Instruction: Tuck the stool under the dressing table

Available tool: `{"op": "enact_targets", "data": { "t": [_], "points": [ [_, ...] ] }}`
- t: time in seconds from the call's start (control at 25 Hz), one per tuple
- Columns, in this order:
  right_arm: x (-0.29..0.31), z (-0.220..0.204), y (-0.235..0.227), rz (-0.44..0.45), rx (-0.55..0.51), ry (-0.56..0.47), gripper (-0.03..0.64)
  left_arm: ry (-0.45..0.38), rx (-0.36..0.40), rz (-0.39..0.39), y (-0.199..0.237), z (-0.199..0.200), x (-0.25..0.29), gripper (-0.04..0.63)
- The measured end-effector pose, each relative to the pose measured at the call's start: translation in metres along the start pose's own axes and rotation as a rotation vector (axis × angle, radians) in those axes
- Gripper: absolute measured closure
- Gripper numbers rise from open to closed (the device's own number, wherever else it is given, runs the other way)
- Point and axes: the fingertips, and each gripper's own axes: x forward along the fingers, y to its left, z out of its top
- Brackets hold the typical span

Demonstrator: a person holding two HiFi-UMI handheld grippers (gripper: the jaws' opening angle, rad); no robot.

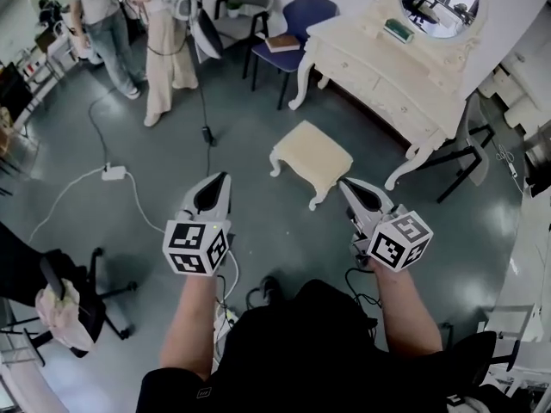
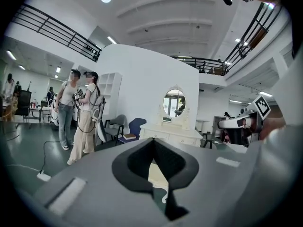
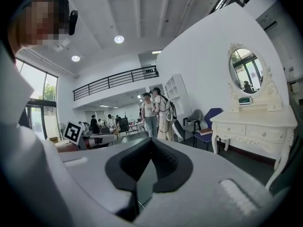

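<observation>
A cream stool (image 1: 312, 156) with curved legs stands on the grey floor, out in front of the white dressing table (image 1: 387, 63) with its oval mirror (image 1: 439, 3). My left gripper (image 1: 222, 177) is shut and empty, short of the stool's left side. My right gripper (image 1: 344, 183) is shut and empty too, just off the stool's near right corner. In the left gripper view a sliver of the stool (image 2: 156, 174) shows through the jaw gap, with the dressing table (image 2: 170, 132) behind. The right gripper view has the dressing table (image 3: 253, 126) at the right.
Two people (image 1: 138, 33) stand at the back left, and cables with a power strip (image 1: 114, 172) lie on the floor. A blue chair (image 1: 293, 28) and a grey chair (image 1: 250, 11) stand left of the table. A black office chair base (image 1: 103, 295) sits at my near left.
</observation>
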Motion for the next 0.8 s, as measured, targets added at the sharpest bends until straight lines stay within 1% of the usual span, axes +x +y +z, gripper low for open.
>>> {"op": "enact_targets", "data": {
  "t": [0.2, 0.4, 0.6, 0.8],
  "points": [
    [0.016, 0.009, -0.012, -0.016, -0.005, -0.003, 0.612, 0.007, 0.001, -0.028, 0.004, 0.002, 0.019, 0.578],
    [0.039, 0.000, -0.033, -0.024, 0.034, 0.003, 0.612, 0.052, 0.017, -0.053, 0.011, -0.007, 0.050, 0.579],
    [0.065, -0.012, -0.075, -0.047, 0.095, 0.012, 0.612, 0.101, 0.031, -0.071, 0.023, -0.013, 0.095, 0.579],
    [0.095, -0.015, -0.128, -0.078, 0.152, 0.017, 0.612, 0.161, 0.044, -0.098, 0.034, -0.016, 0.155, 0.578]
  ]
}}
